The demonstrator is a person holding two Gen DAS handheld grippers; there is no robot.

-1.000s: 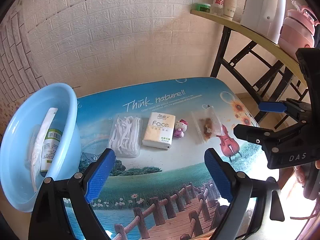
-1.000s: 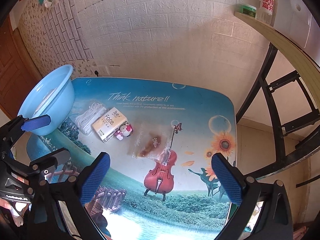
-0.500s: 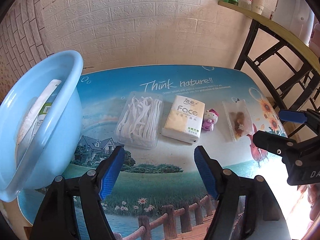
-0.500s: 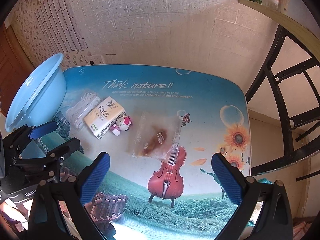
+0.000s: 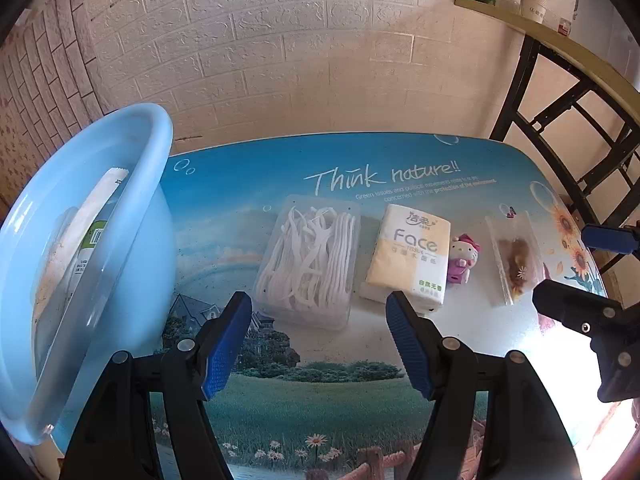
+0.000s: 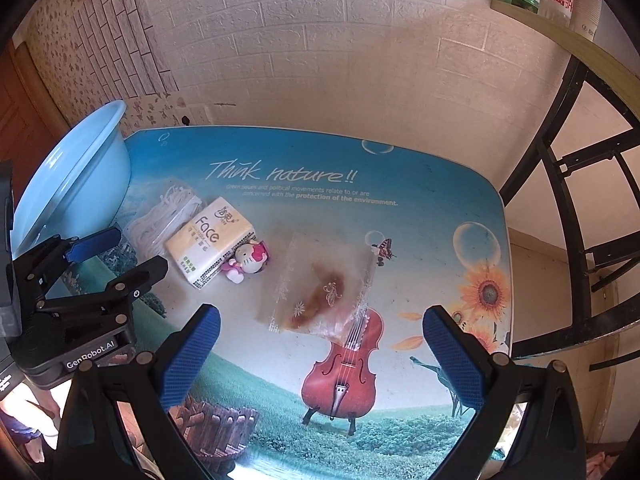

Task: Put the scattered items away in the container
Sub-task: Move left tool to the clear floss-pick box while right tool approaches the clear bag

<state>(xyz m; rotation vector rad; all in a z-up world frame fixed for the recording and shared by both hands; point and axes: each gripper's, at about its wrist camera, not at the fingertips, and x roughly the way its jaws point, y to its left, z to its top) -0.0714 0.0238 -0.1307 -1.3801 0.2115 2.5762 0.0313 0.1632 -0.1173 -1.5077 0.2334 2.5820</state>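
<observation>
Four items wait on the table (image 5: 472, 332) beside the blue basin (image 5: 160, 148). Narrowed since a second ago, the left gripper (image 5: 318, 316) hangs apart and empty, lower, before the floss box (image 5: 310, 260), probably next. The right gripper (image 6: 320, 328) stays wide, empty.

Glossy printed worktop (image 5: 400, 152). Beside it, smooth shiny light-blue plastic basin (image 5: 132, 248). On the worktop: clear plastic floss-pick box (image 5: 310, 260), matt paper-look tissue pack (image 5: 410, 252), crinkly clear snack bag (image 6: 320, 284). Wall behind: rough embossed brick.
</observation>
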